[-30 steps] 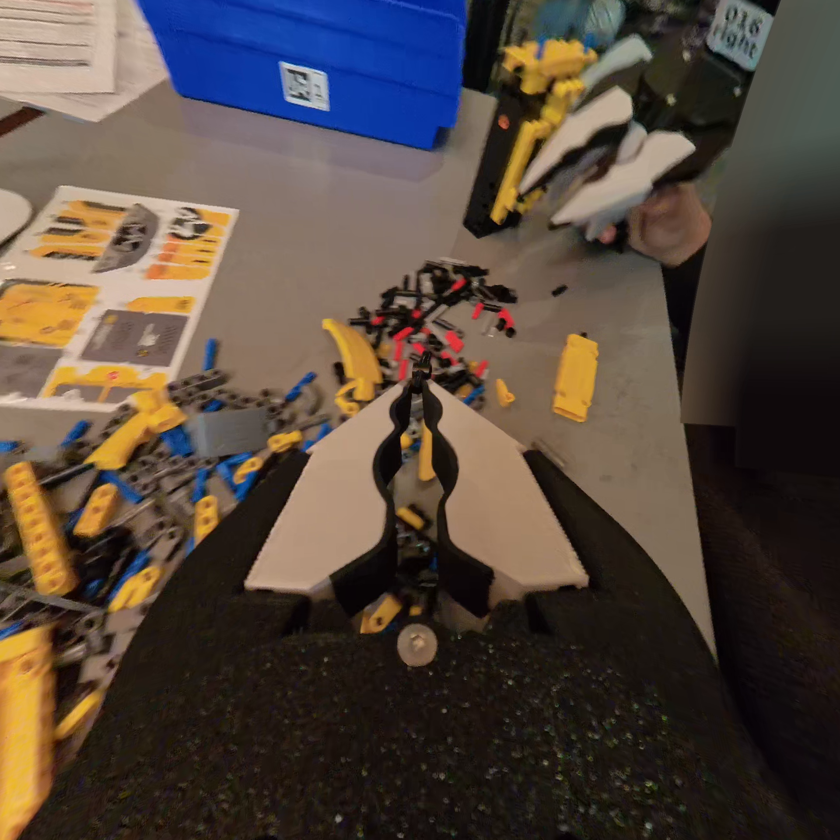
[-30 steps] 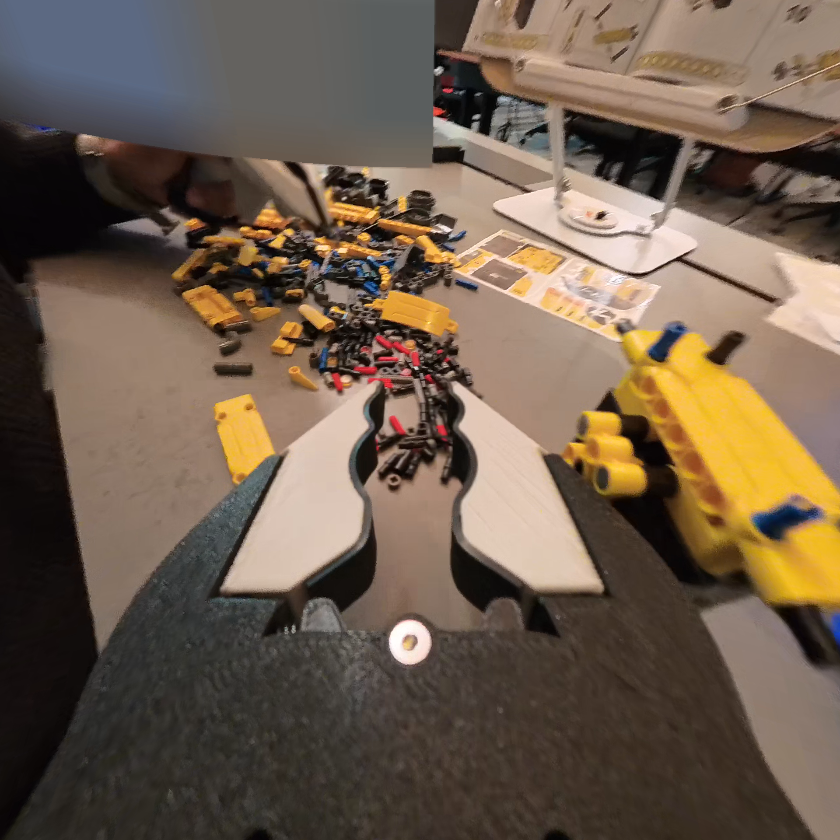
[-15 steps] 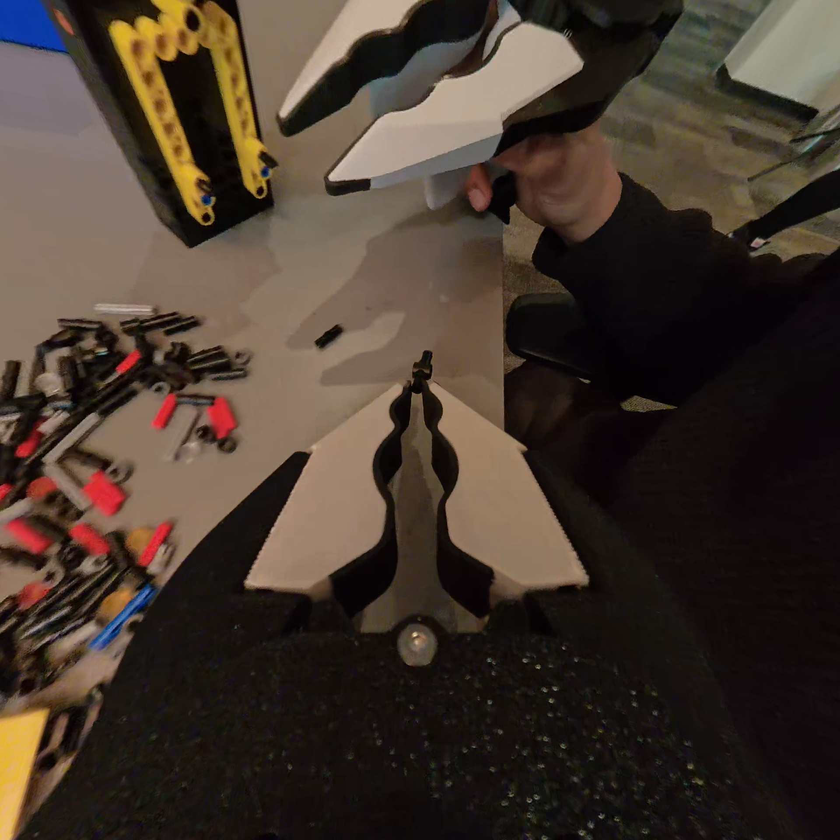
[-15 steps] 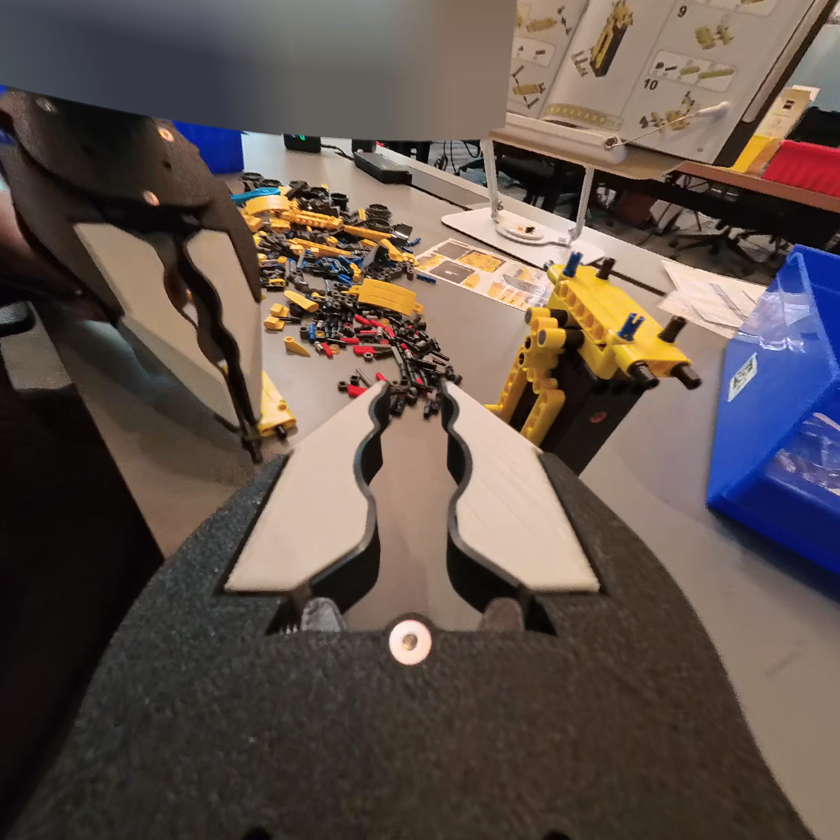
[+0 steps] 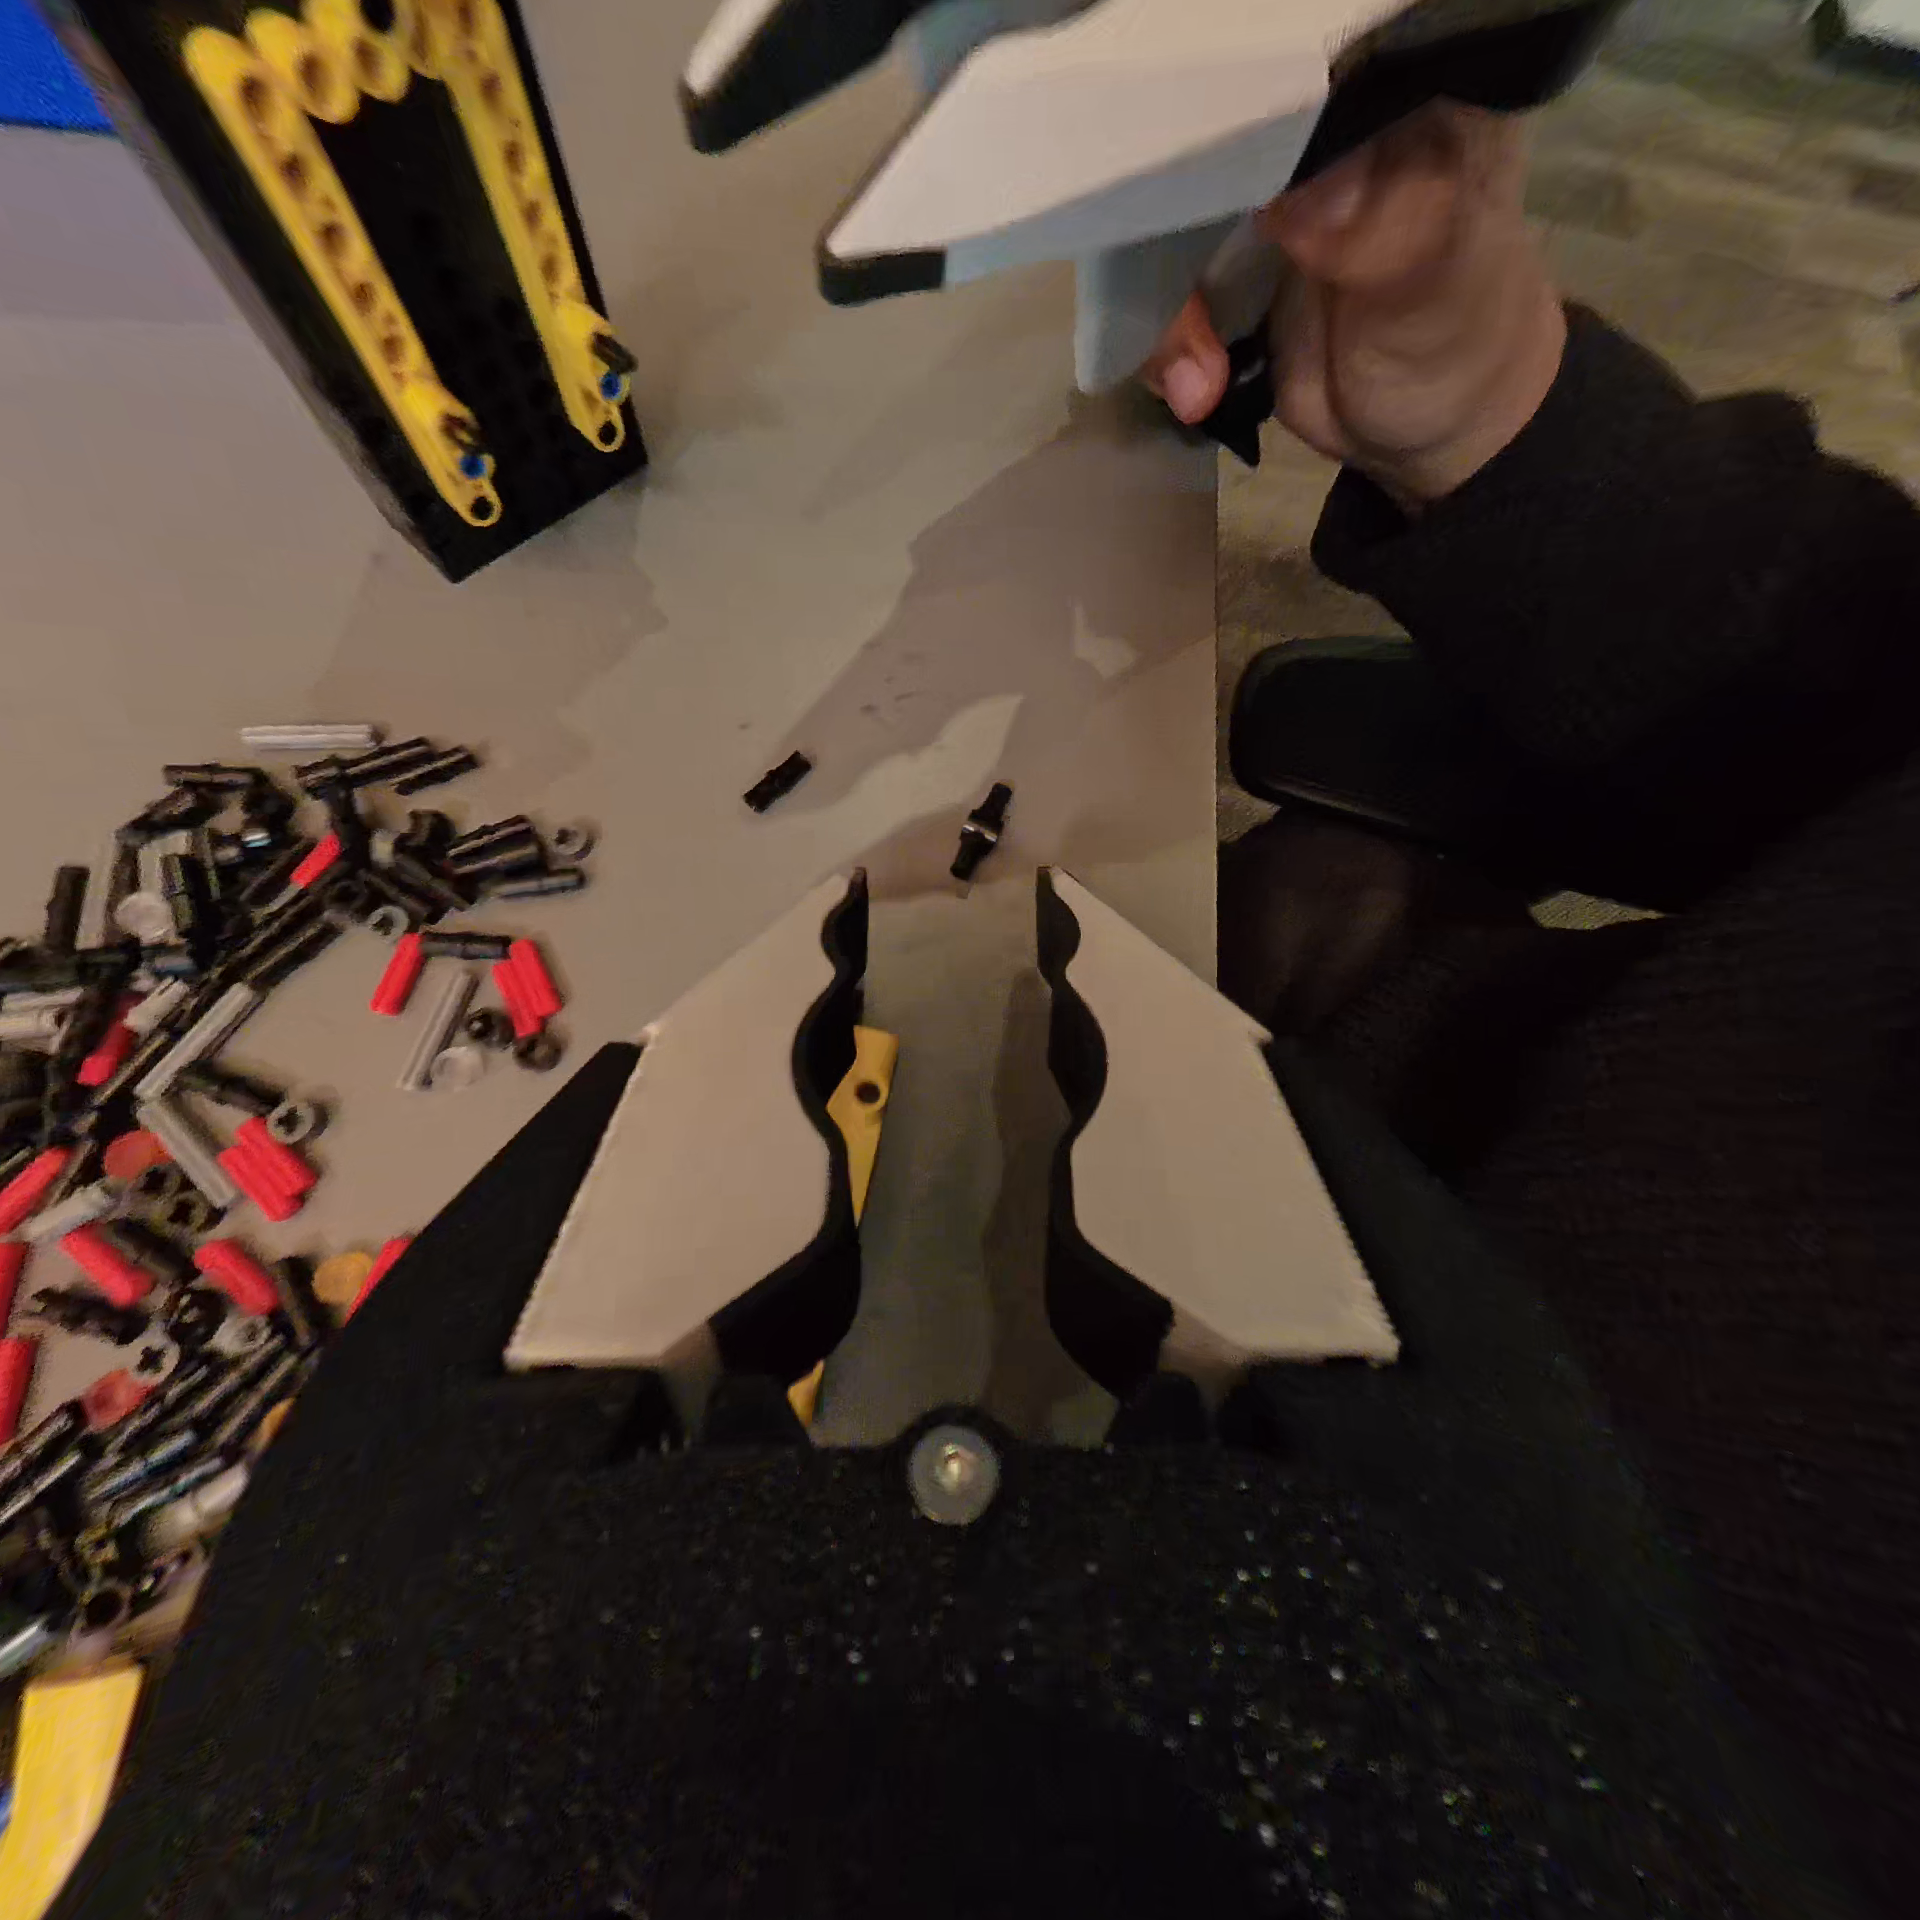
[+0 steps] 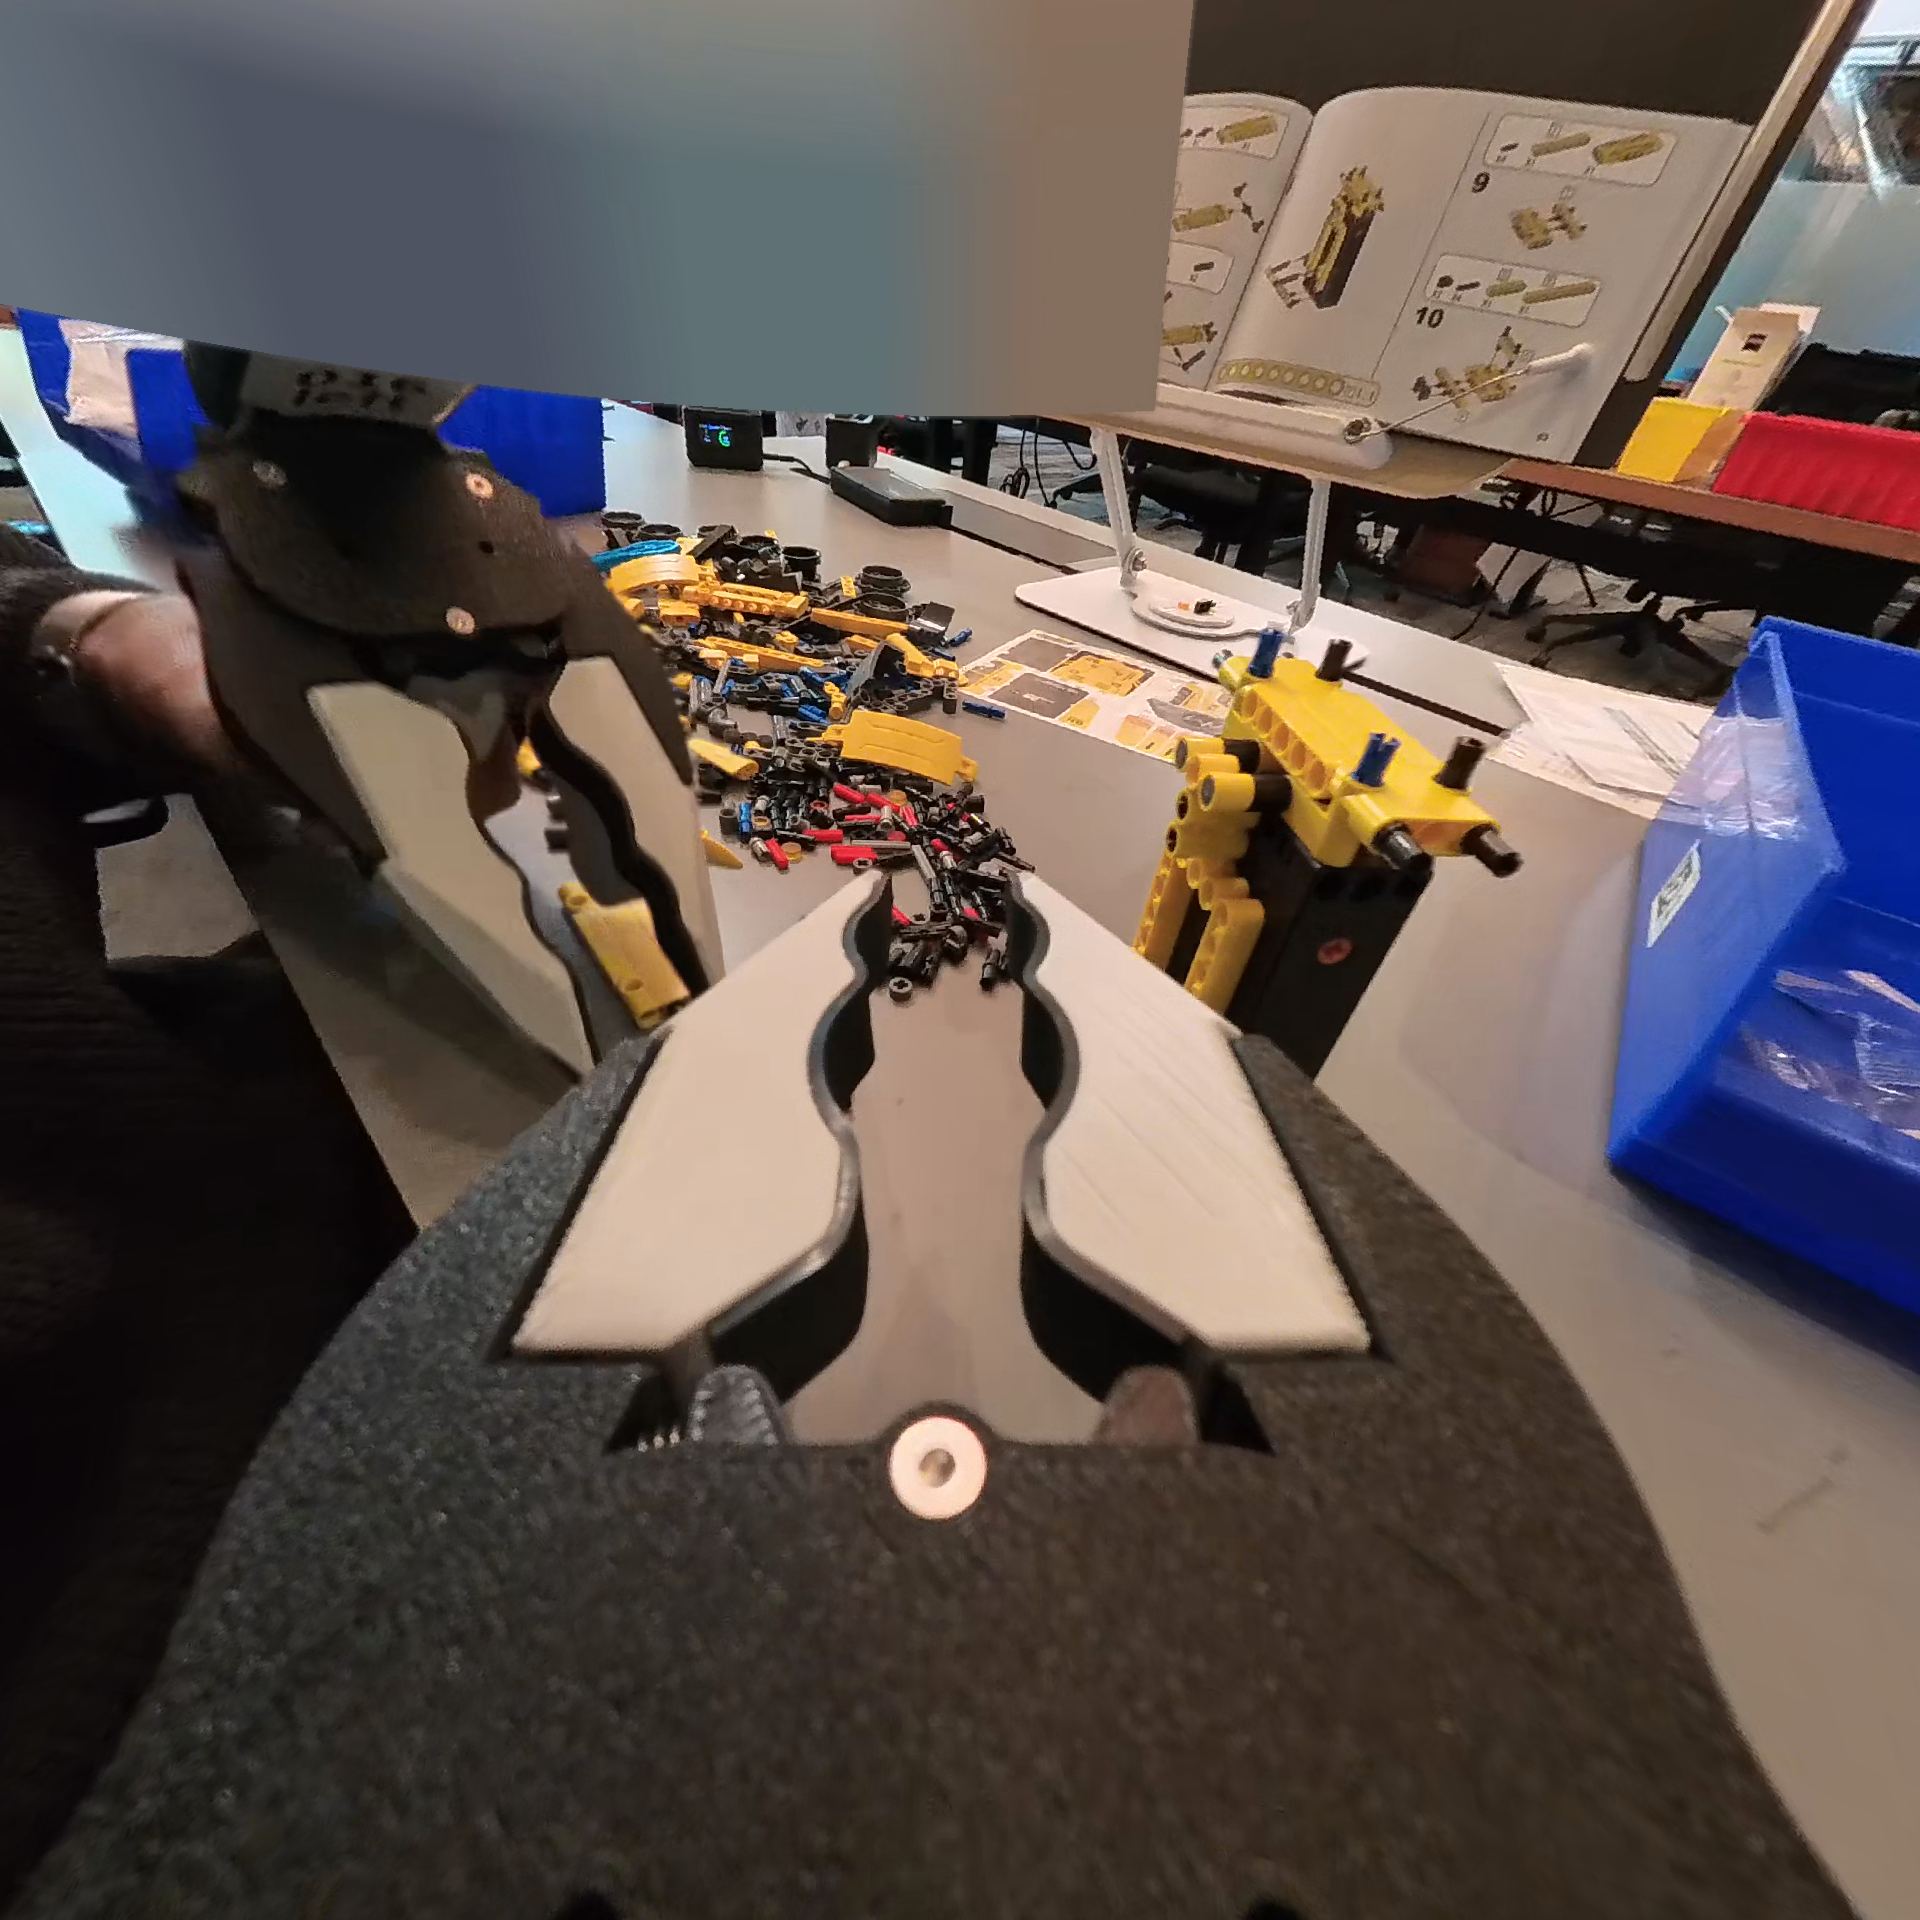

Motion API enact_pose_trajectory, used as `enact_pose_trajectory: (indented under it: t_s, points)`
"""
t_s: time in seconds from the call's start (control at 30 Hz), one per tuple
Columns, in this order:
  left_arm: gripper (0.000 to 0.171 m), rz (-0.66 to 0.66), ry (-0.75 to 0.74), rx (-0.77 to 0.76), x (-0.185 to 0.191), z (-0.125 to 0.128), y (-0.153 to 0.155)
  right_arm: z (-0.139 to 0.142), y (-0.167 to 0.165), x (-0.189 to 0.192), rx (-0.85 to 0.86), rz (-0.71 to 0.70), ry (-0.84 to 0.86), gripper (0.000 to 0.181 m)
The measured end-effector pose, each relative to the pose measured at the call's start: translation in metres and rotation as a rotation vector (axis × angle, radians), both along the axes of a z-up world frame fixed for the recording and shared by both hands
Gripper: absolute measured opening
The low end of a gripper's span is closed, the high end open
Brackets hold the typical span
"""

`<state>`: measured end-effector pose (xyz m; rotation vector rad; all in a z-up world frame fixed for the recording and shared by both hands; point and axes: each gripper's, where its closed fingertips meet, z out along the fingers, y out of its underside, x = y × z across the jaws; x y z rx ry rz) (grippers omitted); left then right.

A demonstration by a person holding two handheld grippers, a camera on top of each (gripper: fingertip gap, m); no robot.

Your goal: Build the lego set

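Left wrist view: left gripper (image 5: pixel 951 883), jaws parted and empty, above the desk (image 5: pixel 831 582) near its edge; small black pin (image 5: pixel 980 828) just beyond the tips, free of both. Right wrist view: right gripper (image 6: pixel 951 899), jaws parted, empty, aimed at loose pin pile (image 6: pixel 935 862); yellow-black model (image 6: pixel 1320 831) stands beside.

Open left claw (image 5: pixel 951 883) above black pin (image 5: pixel 980 828)
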<state>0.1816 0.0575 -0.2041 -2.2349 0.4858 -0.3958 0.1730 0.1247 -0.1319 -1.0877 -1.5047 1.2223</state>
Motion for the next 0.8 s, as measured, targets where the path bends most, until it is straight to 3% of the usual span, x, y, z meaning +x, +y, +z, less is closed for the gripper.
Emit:
enact_pose_trajectory:
  t_s: [0.13, 0.43, 0.63, 0.8]
  points:
    - [0.033, 0.058, -0.074, 0.043, -0.032, 0.019, -0.01, -0.004, -0.006, -0.004, 0.004, 0.019, -0.032, 0.021]
    - [0.032, 0.34, 0.005, 0.129, -0.159, 0.038, -0.036, -0.004, -0.028, -0.031, 0.026, 0.072, -0.031, 0.021]
    - [0.033, 0.449, 0.012, 0.186, -0.203, 0.045, -0.052, -0.009, -0.033, -0.056, 0.09, 0.063, -0.051, 0.019]
    - [0.032, 0.491, -0.069, 0.197, -0.218, 0.043, -0.063, -0.006, -0.036, -0.072, 0.028, 0.098, -0.043, 0.018]
